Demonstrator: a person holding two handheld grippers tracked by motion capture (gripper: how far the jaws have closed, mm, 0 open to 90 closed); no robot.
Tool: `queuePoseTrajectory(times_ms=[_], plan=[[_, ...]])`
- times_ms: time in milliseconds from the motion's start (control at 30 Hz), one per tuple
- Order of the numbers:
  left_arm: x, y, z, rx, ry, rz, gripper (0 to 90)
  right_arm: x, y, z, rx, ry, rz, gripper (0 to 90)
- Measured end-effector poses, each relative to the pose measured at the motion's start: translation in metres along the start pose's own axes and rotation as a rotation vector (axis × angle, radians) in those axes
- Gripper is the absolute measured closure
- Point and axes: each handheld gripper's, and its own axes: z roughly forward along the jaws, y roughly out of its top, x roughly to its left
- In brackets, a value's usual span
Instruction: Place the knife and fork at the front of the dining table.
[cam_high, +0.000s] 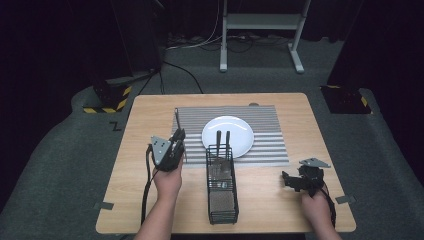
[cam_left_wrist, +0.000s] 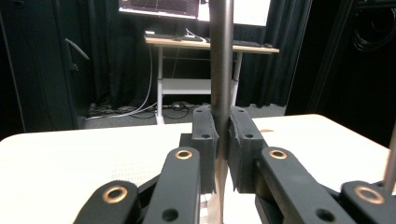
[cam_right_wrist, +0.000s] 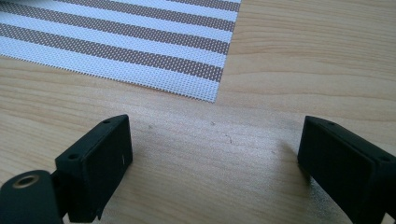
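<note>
The left tool (cam_high: 176, 142), at centre-left of the high view, is clamped on a slim metal utensil (cam_high: 176, 120) that stands upright from its jaws; in the left gripper view the utensil (cam_left_wrist: 221, 56) runs straight up the middle of the frame as a smooth, grey, rounded handle with a dull shine, pinched between the two black pads (cam_left_wrist: 204, 135), and it widens and flattens below them. Which kind of utensil it is cannot be told. It hangs over the left edge of a grey-and-white striped placemat (cam_high: 265, 125) on the wooden bench (cam_high: 145, 115). A white plate (cam_high: 235, 132) lies in the middle of the placemat, and a black wire caddy (cam_high: 222, 195) stands just below it with two dark handles (cam_high: 222, 137) poking out of its far end. At lower right, the right tool (cam_high: 291, 181) sits low over bare bench, its jaws spread wide with nothing between them.
</note>
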Motion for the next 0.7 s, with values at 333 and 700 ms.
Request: queuePoseTrajectory(times_ms=[333, 700], plan=[[0.006, -0.009, 0.019, 0.042, 0.022, -0.010, 82.0, 0.000, 0.000, 0.000, 0.000, 0.006, -0.010, 9.7], [0.013, -0.014, 0.034, 0.089, 0.022, -0.048, 82.0, 0.001, 0.002, 0.002, 0.003, 0.007, -0.010, 9.2]])
